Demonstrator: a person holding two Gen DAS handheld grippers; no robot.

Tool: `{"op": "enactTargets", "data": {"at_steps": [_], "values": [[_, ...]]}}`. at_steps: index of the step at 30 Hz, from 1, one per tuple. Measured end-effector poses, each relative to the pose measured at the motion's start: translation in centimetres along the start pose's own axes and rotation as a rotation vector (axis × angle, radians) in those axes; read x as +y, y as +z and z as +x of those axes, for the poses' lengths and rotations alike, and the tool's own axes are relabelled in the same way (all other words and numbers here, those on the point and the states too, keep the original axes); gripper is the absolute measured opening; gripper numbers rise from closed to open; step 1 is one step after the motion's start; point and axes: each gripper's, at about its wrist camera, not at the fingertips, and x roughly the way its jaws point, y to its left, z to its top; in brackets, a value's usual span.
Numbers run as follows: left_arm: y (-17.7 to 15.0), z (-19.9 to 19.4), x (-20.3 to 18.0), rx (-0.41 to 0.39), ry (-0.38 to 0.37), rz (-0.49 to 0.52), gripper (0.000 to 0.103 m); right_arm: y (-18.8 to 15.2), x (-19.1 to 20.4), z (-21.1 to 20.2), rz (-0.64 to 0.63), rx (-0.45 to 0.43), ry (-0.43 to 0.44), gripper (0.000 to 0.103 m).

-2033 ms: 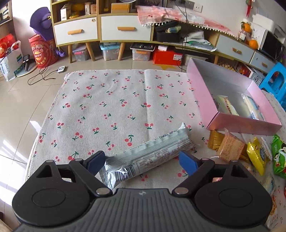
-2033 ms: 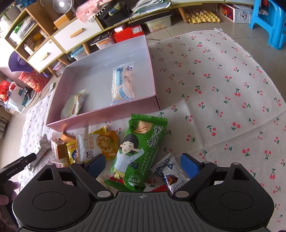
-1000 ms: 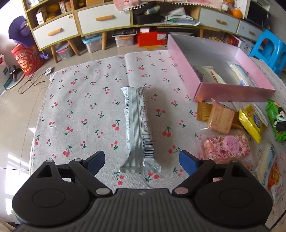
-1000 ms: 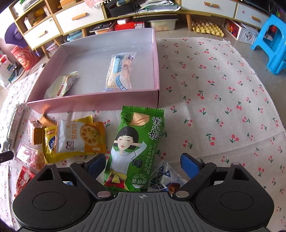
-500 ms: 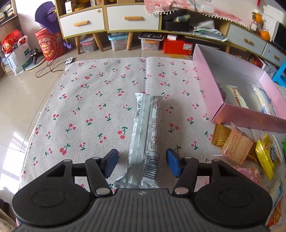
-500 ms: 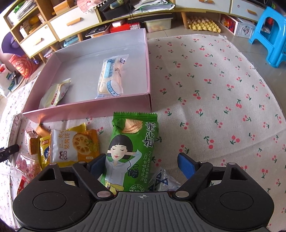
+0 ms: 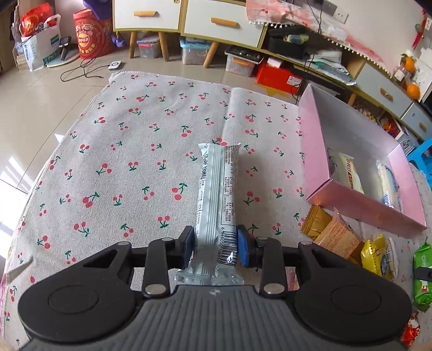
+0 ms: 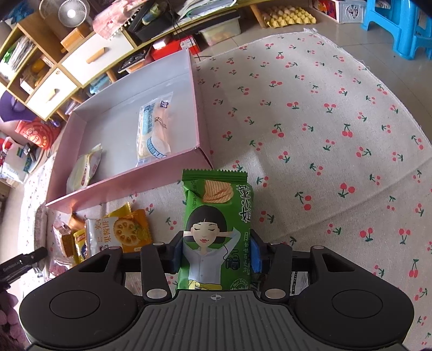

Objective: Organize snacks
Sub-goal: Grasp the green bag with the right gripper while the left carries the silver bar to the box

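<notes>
A long silver snack packet (image 7: 217, 194) lies lengthwise on the cherry-print cloth (image 7: 121, 162). My left gripper (image 7: 216, 249) is closing, both blue pads pressing the packet's near end. In the right wrist view a green chip bag (image 8: 216, 229) with a cartoon girl sits between the closing jaws of my right gripper (image 8: 216, 255), pads touching its sides. The pink box (image 8: 121, 183) lies beyond it, holding a blue-white packet (image 8: 155, 129) and a pale packet (image 8: 85, 168). In the left wrist view the pink box (image 7: 364, 208) stands to the right.
Loose snacks lie in front of the box: an orange biscuit pack (image 8: 118, 229), small brown wafer packs (image 7: 329, 232), a yellow packet (image 7: 378, 255). Cabinets (image 7: 189, 19) and storage bins line the far floor. A blue stool (image 8: 399, 27) stands at the far right.
Both grippers' jaws have closed from wide apart onto their packets. The left view rolled so the silver packet now lines up straight ahead; the right gripper shifted over the green bag.
</notes>
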Motion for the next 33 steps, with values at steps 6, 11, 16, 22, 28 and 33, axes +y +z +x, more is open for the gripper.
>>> {"op": "enactTargets", "data": {"at_steps": [6, 11, 16, 22, 28, 33], "values": [[0.4, -0.5, 0.3, 0.002, -0.049, -0.067, 0.03, 0.5, -0.5, -1.3, 0.042, -0.018, 0.044, 0.045], [0.8, -1.2, 0.2, -0.021, -0.088, -0.109, 0.03, 1.1, -1.2, -2.7, 0.087, -0.051, 0.067, 0.045], [1.4, -2.4, -0.5, -0.072, -0.142, -0.15, 0.028, 2.1, -2.1, -4.2, 0.137, -0.098, 0.094, 0.045], [2.3, -3.2, -1.9, -0.135, -0.191, -0.179, 0.028, 3.4, -2.5, -5.3, 0.201, -0.137, 0.145, 0.045], [3.1, -4.2, -2.8, -0.198, -0.241, -0.234, 0.028, 4.0, -1.7, -5.2, 0.219, -0.154, 0.179, 0.045], [3.2, -3.4, -5.3, -0.211, -0.291, -0.218, 0.028, 4.2, -0.5, -4.8, 0.201, -0.176, 0.199, 0.045]]}}
